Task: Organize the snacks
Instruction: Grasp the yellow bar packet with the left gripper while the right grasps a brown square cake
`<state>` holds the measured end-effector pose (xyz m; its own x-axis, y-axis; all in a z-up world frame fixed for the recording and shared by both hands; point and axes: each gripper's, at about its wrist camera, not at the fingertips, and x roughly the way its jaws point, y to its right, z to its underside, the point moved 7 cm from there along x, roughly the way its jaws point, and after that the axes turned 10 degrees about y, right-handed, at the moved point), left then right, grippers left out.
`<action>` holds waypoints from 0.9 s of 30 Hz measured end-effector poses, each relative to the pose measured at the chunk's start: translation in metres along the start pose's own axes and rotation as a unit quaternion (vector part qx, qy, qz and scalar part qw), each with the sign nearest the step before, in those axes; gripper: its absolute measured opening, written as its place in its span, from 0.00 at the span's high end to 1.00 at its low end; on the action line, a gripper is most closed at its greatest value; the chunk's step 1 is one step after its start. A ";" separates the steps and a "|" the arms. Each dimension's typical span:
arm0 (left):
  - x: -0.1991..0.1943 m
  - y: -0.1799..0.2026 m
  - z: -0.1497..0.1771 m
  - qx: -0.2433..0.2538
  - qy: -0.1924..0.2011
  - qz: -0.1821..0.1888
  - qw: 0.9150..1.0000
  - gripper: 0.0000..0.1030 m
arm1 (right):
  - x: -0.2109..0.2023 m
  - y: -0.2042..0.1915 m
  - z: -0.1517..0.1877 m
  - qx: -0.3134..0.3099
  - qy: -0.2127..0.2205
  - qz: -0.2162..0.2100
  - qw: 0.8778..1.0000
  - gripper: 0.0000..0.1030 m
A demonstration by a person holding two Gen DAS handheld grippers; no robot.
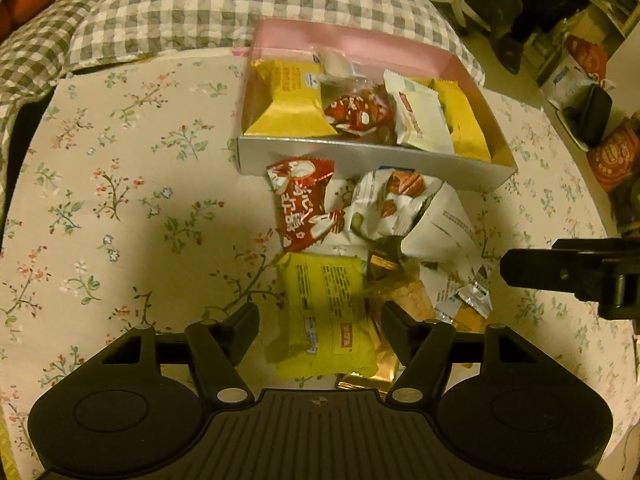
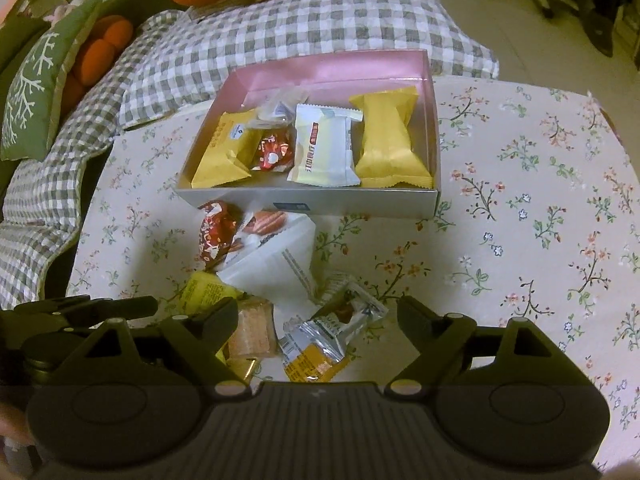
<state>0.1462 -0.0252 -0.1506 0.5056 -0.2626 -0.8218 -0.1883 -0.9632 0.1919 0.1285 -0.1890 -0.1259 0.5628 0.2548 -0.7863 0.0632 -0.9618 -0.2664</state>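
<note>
Bench under floral cloth (image 1: 120, 200); loose snack pile at centre, box (image 1: 360, 156) at 12 o'clock of the pile, touching it or nearly so. Left to right in the left wrist view: left hand-held gripper (image 1: 320, 320) released, jaws apart astride the yellow packet (image 1: 328, 316), pads not pressing on it; the packet lies at 6 o'clock of the pile, near edge overlapping a gold wrapper. Red packet (image 1: 304, 204) at 12 o'clock of it, just below the box wall; white nut packet (image 1: 384, 204) at about 1 o'clock. Right hand-held gripper seen in part at 3 o'clock of that view. In the right wrist view: right hand-held gripper (image 2: 318, 322) also released, jaws wide, over the orange-and-silver packet (image 2: 320, 344) and a pink wafer (image 2: 252, 332); neither is gripped. Box already holds two yellow packets, a white one, a red one and a clear-wrapped piece at the back; room remains along the pink far wall. Step in hand, as judged: approach for pick-up, both tools lowered onto the pile, nothing lifted yet. Next move likely calls for closing the left jaws on the yellow packet alone, clear of the gold wrapper beneath, then lifting toward 12 o'clock over the box wall.
</note>
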 end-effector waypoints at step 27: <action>0.022 0.004 0.010 0.056 -0.013 -0.006 0.998 0.63 | 0.012 -0.005 0.002 -0.042 0.007 0.010 0.999 0.23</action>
<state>0.1481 -0.0346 -0.1737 0.4862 -0.2474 -0.8381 -0.2756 -0.9536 0.1217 0.1331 -0.1813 -0.1350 0.5765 0.2338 -0.7829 0.1198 -0.9720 -0.2020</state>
